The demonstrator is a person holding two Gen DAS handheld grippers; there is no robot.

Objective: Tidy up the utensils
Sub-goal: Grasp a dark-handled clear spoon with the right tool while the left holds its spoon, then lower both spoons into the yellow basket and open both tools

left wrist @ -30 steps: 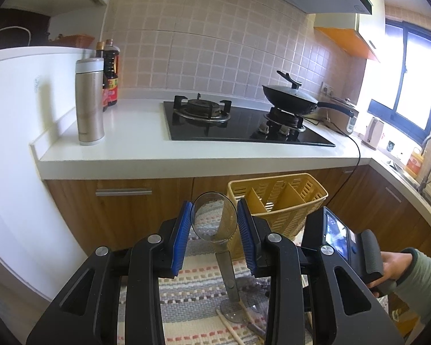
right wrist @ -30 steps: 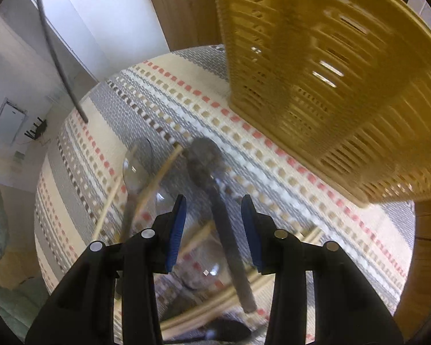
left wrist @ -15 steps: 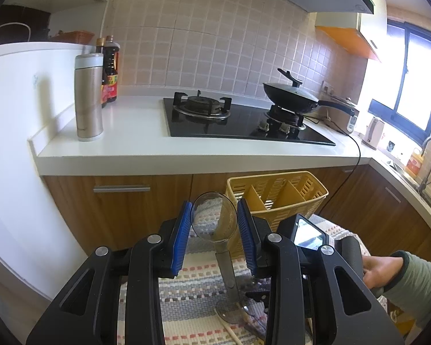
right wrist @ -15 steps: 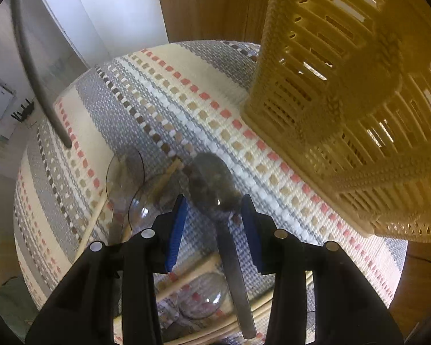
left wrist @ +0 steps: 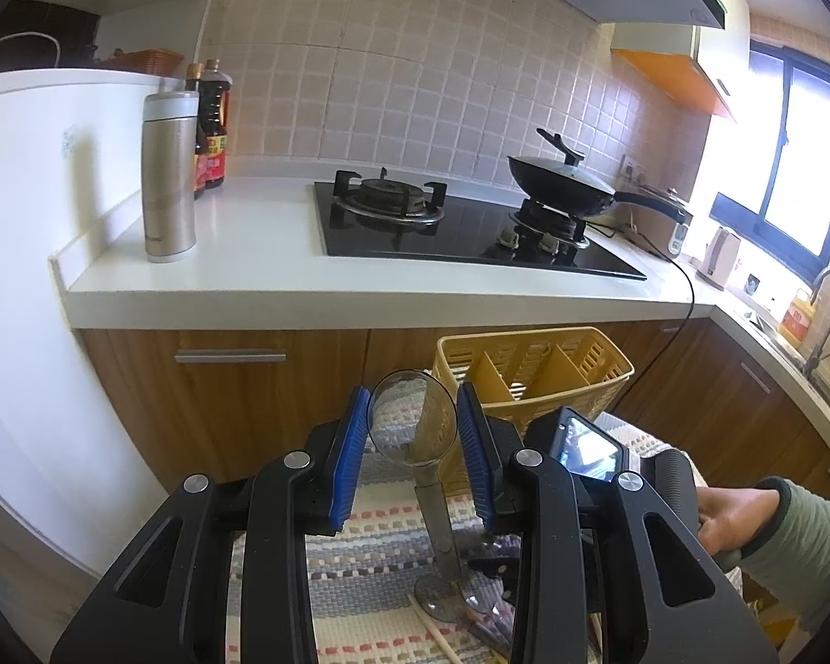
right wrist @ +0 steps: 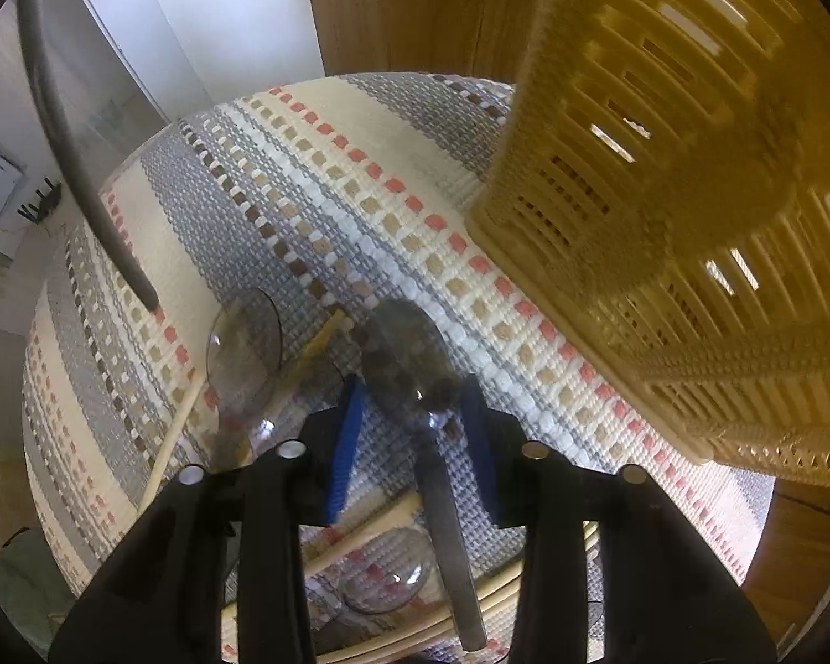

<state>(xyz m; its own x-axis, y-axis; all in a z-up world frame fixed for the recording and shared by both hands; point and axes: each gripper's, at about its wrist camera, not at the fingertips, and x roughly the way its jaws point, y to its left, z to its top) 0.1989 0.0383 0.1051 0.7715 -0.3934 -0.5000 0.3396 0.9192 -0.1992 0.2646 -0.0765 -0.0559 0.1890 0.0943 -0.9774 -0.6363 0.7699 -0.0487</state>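
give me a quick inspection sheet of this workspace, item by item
surface: striped woven mat on a round table.
job's things: yellow basket with dividers; clear spoon held up; second spoon, other clear spoons and wooden chopsticks lying on the mat.
clutter: nothing seen on the mat beyond utensils.
grippers: left tool shut on the clear spoon's bowl; right tool has just been closing, straddling the second spoon's neck, pads not clearly pressing.
cables: black cord hanging off the counter.
surroundings: stove, pan, steel flask, sauce bottles, sink tap.
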